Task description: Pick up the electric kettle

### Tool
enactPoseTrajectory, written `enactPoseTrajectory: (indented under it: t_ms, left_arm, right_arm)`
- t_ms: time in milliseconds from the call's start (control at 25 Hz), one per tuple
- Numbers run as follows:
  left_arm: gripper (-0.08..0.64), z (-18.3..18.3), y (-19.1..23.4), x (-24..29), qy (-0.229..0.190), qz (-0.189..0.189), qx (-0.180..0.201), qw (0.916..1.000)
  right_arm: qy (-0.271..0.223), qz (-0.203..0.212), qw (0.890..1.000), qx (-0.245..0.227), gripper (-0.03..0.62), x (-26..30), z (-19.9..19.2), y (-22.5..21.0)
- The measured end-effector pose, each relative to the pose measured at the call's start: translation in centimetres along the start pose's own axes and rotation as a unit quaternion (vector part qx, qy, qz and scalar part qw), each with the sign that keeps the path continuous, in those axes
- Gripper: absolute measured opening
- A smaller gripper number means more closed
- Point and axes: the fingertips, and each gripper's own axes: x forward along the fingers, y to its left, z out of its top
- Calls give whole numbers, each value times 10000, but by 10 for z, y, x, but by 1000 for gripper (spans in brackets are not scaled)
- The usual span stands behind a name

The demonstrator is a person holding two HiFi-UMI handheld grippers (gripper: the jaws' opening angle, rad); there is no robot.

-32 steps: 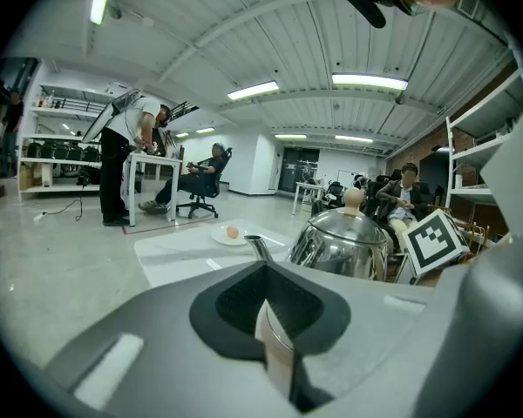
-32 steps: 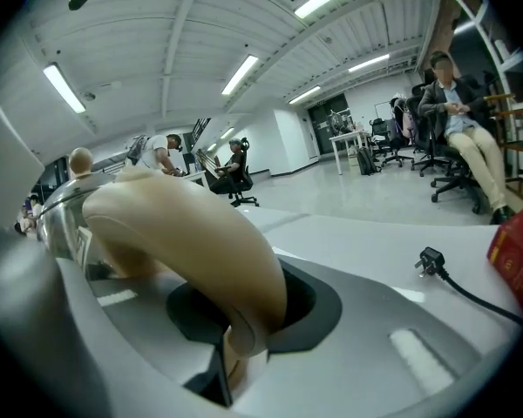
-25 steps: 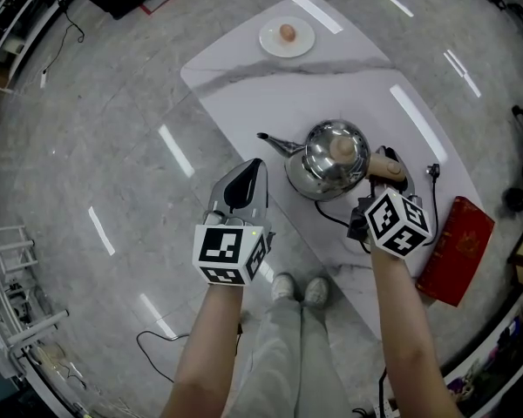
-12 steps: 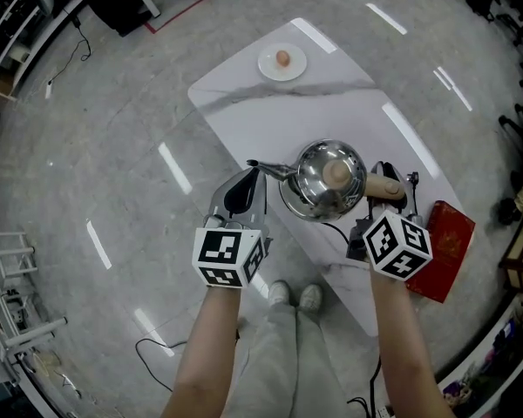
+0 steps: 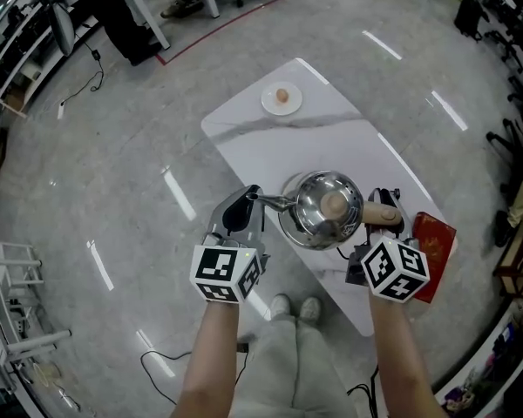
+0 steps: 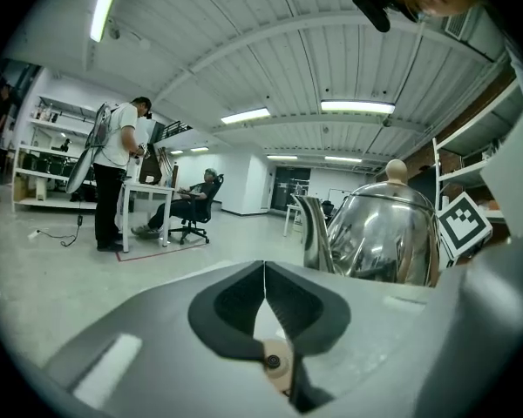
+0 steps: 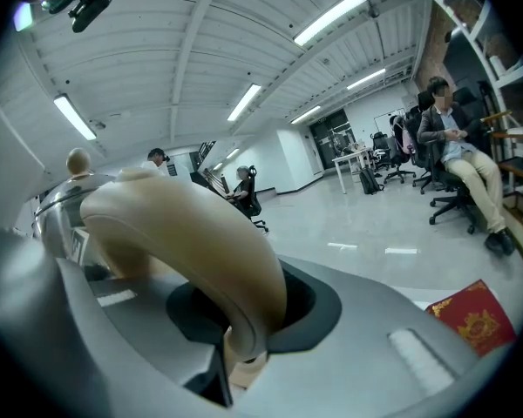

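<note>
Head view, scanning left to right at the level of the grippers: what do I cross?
Grey left gripper → shiny steel electric kettle → right gripper shut on its beige handle → flat red booklet.

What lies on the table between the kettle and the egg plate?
Nothing; the head view shows only bare white tabletop between kettle and plate.
</note>
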Motion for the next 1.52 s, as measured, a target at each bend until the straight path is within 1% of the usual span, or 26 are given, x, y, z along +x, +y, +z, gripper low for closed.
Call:
enactPoseTrajectory:
  t_ms: [80,200,280,320,360,480,640,760,840,920,1000,1160,1240,1360,1520]
  left_arm:
    - [3,16,-6,-9,-85,1,-42,10000]
    - [34,41,-11,-23,-278,67,-135,9995]
    - [34,59,-14,-35,-391,165,-97,9991]
    - [29,68,-17,-41,-452,209,-48,9988]
    - [2,79,-21,-47,-509,238,-7,9984]
    - [2,106,-31,-65,-574,323,42,9978]
    - [2,141,-33,-87,-652,406,-101,9970]
    - [2,157,-49,-103,-724,438,-221,9962]
    - [2,169,-59,-111,-799,443,-182,9957]
    - [2,183,-65,-116,-908,431,-67,9949]
    - [2,196,-69,-122,-1002,413,-29,9941]
    - [2,220,-73,-142,-1142,427,-87,9925]
    - [2,232,-75,-153,-1157,440,-94,9923]
    - [2,250,-75,-168,-1246,474,-79,9910]
    - [1,257,-77,-180,-1242,577,-24,9906]
  right_arm:
    - [-36,-3,10000,-3,83,-11,15,4]
    - [-35,-22,10000,44,83,-24,36,10]
    - [-20,-39,10000,75,83,-35,49,14]
    - [-22,-48,10000,68,83,-41,55,17]
    - [-33,-56,10000,45,83,-47,63,20]
    - [-70,-95,9999,-82,83,-68,89,31]
    - [-182,-113,9997,-122,83,-94,122,54]
    - [-248,-56,9997,-51,83,-116,143,59]
    - [-298,-36,9995,-26,83,-128,158,62]
    - [-340,1,9994,-47,83,-135,172,68]
    - [-334,32,9994,-82,83,-142,181,74]
    - [-342,-22,9994,-77,83,-159,194,83]
    - [-394,-46,9992,-57,83,-168,202,89]
    - [-557,23,9984,19,83,-177,215,104]
    - [-648,19,9978,114,83,-191,224,113]
